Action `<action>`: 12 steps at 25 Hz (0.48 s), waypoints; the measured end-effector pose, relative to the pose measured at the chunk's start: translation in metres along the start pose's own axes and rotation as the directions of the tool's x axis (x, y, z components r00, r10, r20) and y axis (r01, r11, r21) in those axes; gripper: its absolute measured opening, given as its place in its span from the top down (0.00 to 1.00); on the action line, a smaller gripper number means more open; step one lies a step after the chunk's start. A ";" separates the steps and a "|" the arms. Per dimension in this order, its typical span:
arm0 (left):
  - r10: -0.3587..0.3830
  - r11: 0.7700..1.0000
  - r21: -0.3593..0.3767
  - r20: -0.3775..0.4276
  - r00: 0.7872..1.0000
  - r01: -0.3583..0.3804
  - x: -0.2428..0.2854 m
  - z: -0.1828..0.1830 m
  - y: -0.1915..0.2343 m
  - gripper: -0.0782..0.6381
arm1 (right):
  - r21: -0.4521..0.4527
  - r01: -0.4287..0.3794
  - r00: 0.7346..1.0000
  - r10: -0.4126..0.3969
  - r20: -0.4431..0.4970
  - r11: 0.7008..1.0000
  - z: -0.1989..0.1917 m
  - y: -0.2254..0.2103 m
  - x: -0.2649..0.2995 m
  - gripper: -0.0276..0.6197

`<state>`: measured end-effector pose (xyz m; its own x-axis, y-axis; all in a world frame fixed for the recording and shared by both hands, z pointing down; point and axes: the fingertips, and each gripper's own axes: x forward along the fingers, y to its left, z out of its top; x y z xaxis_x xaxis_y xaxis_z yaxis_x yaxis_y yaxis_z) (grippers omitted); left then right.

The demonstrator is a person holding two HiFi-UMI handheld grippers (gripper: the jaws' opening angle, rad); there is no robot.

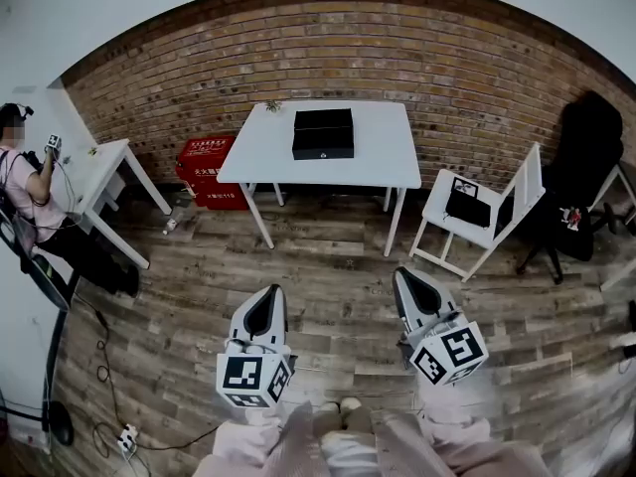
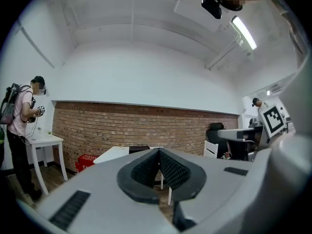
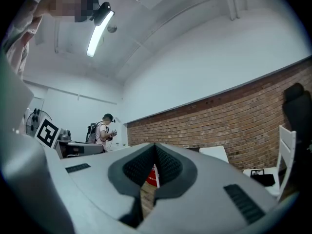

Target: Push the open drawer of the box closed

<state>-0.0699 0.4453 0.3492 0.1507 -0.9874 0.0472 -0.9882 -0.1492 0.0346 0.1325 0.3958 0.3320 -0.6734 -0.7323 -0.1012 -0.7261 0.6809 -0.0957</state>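
The black box (image 1: 322, 133) rests on a white table (image 1: 383, 157) by the brick wall, far ahead of me; its front face points toward me, and I cannot tell how far its drawer stands out. My left gripper (image 1: 268, 294) and right gripper (image 1: 405, 276) hover side by side over the wooden floor, well short of the table. Both are shut with nothing between the pads. In the left gripper view the shut jaws (image 2: 159, 155) point at the table (image 2: 113, 154), with the box (image 2: 138, 150) just showing. The right gripper (image 3: 155, 151) points toward the brick wall.
A red crate (image 1: 207, 170) stands under the table's left side. A white folding chair (image 1: 487, 212) with a black item on its seat and a black office chair (image 1: 586, 167) are at the right. A person (image 1: 25, 182) stands by a second white table (image 1: 99, 172) at the left. Cables (image 1: 109, 405) lie on the floor.
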 end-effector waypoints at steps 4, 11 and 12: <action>0.001 1.000 -0.012 0.000 1.000 -0.001 0.006 0.000 -0.011 0.90 | 0.005 -0.006 1.000 0.006 0.006 1.000 0.001 -0.008 -0.005 0.95; -0.008 0.999 -0.032 -0.015 1.000 0.008 0.020 -0.003 -0.025 0.77 | 0.024 -0.004 1.000 0.004 0.011 1.000 0.000 -0.022 -0.009 0.95; -0.006 0.999 -0.034 -0.013 1.000 0.005 0.022 -0.003 -0.025 0.75 | 0.029 -0.002 1.000 0.002 0.011 1.000 0.000 -0.024 -0.009 0.95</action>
<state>-0.0414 0.4271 0.3522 0.1567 -0.9858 0.0598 -0.9859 -0.1525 0.0689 0.1560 0.3860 0.3356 -0.6734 -0.7307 -0.1123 -0.7202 0.6827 -0.1237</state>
